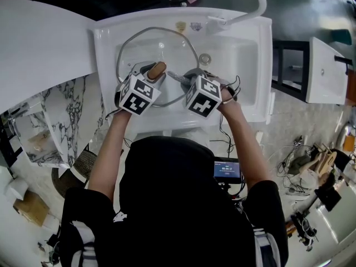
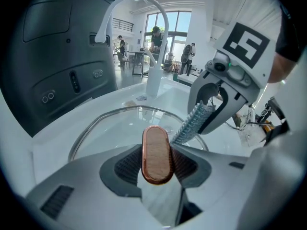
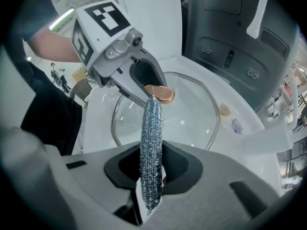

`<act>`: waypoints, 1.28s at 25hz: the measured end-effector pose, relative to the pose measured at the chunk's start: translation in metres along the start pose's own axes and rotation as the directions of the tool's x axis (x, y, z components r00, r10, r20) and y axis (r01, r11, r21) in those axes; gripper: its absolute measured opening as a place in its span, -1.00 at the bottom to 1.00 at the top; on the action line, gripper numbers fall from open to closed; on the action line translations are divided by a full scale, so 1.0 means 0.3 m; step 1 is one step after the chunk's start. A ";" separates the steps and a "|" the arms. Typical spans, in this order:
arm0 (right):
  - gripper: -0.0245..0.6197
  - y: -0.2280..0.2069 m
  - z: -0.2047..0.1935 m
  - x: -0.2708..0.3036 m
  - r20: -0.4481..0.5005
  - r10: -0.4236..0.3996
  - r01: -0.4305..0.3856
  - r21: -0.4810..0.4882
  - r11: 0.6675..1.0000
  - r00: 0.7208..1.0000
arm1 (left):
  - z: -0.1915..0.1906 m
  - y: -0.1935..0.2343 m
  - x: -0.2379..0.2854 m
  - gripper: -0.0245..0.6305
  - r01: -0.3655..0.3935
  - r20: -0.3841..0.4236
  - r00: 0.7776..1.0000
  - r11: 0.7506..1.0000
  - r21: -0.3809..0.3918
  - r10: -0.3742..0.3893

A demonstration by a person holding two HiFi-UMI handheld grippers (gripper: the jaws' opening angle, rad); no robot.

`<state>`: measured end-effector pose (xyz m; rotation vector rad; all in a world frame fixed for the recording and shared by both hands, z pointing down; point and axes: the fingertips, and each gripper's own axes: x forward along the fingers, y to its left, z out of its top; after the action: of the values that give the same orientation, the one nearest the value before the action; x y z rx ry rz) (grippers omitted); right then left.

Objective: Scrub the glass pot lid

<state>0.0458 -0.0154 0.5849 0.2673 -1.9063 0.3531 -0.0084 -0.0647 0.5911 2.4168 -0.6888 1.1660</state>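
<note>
Glittery blue scrubber [image 3: 151, 128] upright in jaws of right hand-held gripper [image 3: 152, 171], glass lid [image 3: 192, 119] in sink [image 3: 240, 138] beyond

The glass pot lid [image 1: 150, 46] sits in the white sink [image 1: 239, 60].

Clear glass pot lid [image 1: 158, 54], copper-brown knob [image 2: 157, 153], glittery blue-silver scrubber [image 3: 151, 152], white sink [image 1: 245, 57]

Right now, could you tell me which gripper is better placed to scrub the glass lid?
Right. The right gripper clamps the sparkly blue scrubber, pointed at the glass lid. The left gripper is shut on the lid's wooden handle, steadying it in the sink.
</note>
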 end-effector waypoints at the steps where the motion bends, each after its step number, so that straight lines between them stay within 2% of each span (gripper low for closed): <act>1: -0.71 0.009 0.000 0.001 0.001 0.013 -0.013 0.002 1.000 1.000 | 0.000 0.000 -0.001 -0.41 -0.001 0.002 1.000 1.000 -0.002 0.001; 7: -0.71 0.015 -0.002 -0.006 0.009 0.047 -0.047 0.031 0.998 0.999 | 0.000 0.000 -0.002 -0.41 -0.011 0.006 1.000 1.000 -0.017 0.011; 17: -0.71 0.003 -0.002 -0.021 0.018 0.045 -0.046 0.083 0.996 0.999 | 0.000 0.000 -0.013 -0.41 0.015 0.016 1.000 0.999 -0.038 -0.014; 26: -0.71 -0.024 0.018 -0.070 0.021 -0.026 0.023 0.137 0.990 0.999 | 0.012 -0.007 -0.077 -0.40 0.019 0.055 0.998 0.999 -0.030 -0.017; 32: -0.71 -0.037 0.064 -0.132 0.057 -0.101 0.089 0.186 0.978 0.993 | 0.051 -0.014 -0.175 -0.40 0.014 0.115 0.993 0.999 -0.032 -0.010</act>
<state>0.0470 -0.0322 0.5428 0.4967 -1.9205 0.4614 -0.0247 -0.0551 0.5396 2.4722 -0.7214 1.0096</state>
